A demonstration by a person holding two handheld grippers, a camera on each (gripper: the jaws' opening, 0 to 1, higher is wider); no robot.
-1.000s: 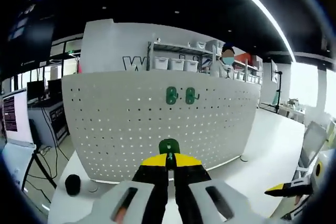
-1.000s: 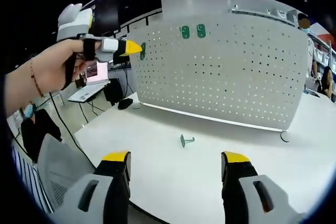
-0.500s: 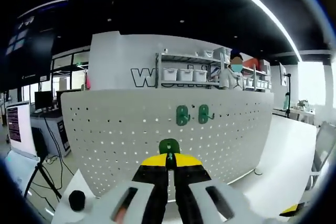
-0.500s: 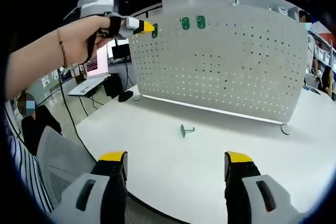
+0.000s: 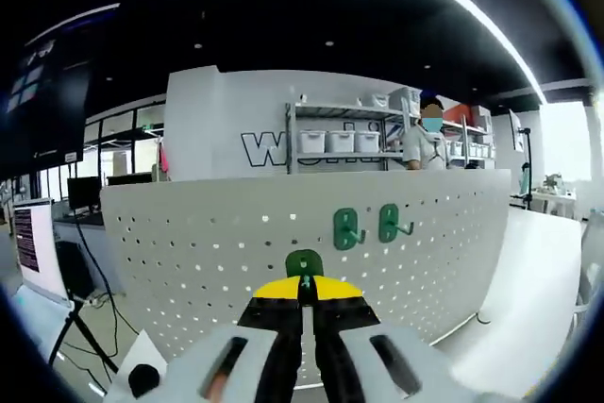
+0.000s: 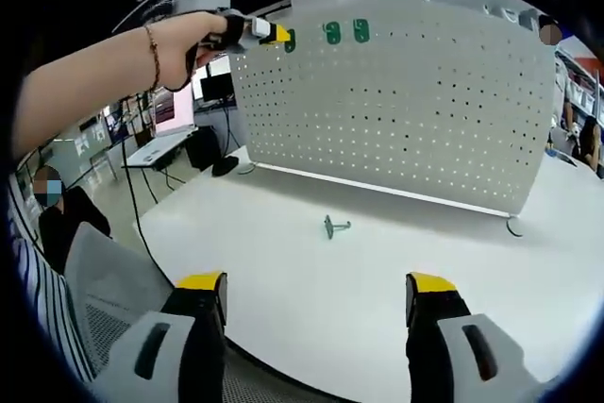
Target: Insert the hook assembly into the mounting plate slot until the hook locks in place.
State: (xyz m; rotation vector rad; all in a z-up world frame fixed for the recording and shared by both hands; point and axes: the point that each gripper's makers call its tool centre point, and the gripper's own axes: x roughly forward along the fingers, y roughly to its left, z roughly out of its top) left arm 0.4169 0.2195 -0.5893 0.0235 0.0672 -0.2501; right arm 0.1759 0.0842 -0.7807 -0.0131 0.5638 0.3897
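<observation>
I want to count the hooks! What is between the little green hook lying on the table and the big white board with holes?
Nothing: in the right gripper view, bare white table separates the loose hook from the pegboard.

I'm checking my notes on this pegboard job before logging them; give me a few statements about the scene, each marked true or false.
1. The left claw is shut on a green plastic hook. True.
2. The right claw holds a hook. False: its jaws stand wide apart with nothing between them.
3. Two green hooks already hang side by side on the white perforated metal pegboard. True.
4. A loose green hook lies on the round white table. True.
5. The mounted hooks sit near the pegboard's bottom edge. False: in the right gripper view they are near its top edge.
</observation>
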